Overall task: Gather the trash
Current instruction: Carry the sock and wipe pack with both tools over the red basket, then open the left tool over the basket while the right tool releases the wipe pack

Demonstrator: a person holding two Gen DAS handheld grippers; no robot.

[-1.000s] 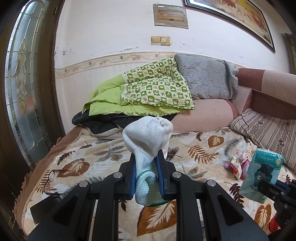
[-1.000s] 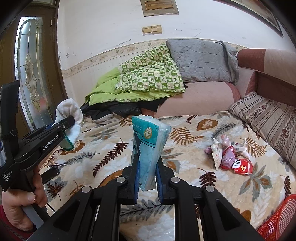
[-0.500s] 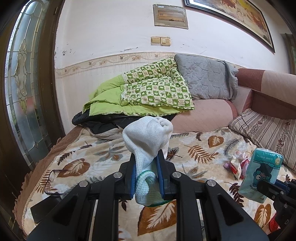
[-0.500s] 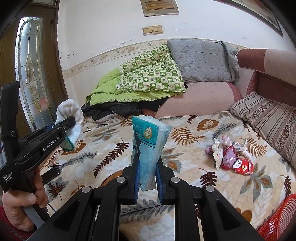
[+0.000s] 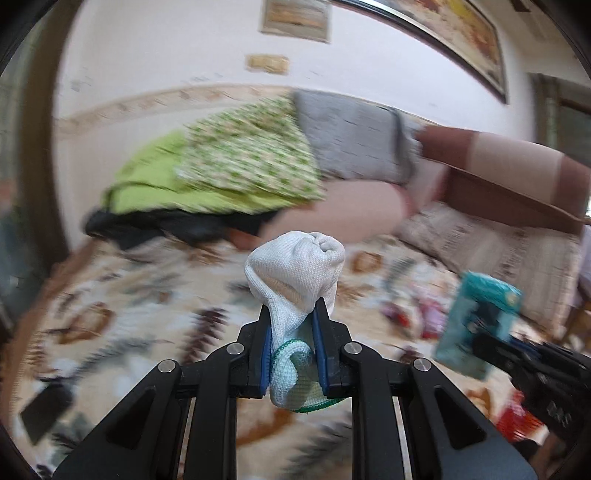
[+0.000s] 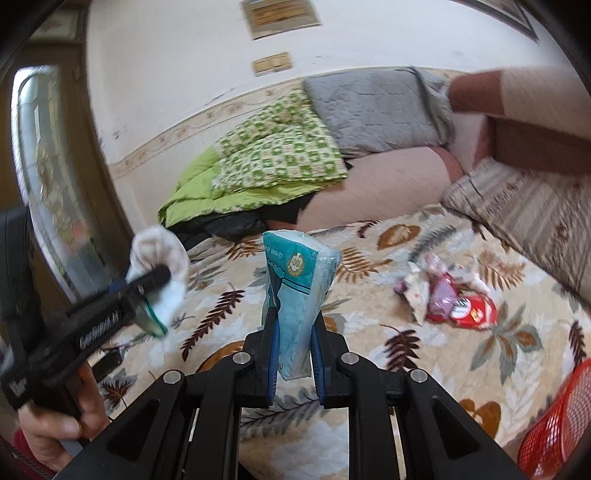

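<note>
Both wrist views low over bed [image 5: 110, 317]

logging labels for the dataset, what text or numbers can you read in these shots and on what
"100": round badge on the blue tissue pack held in the right gripper.
White lettering on the left gripper body: too blurred to read.
Red wrappers on the bed: print too small to read.
Wall plaque: blurred, unreadable.

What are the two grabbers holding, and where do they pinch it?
Left gripper: white sock, pinched near its green-edged cuff. Right gripper: blue tissue pack, pinched at its lower end.
</note>
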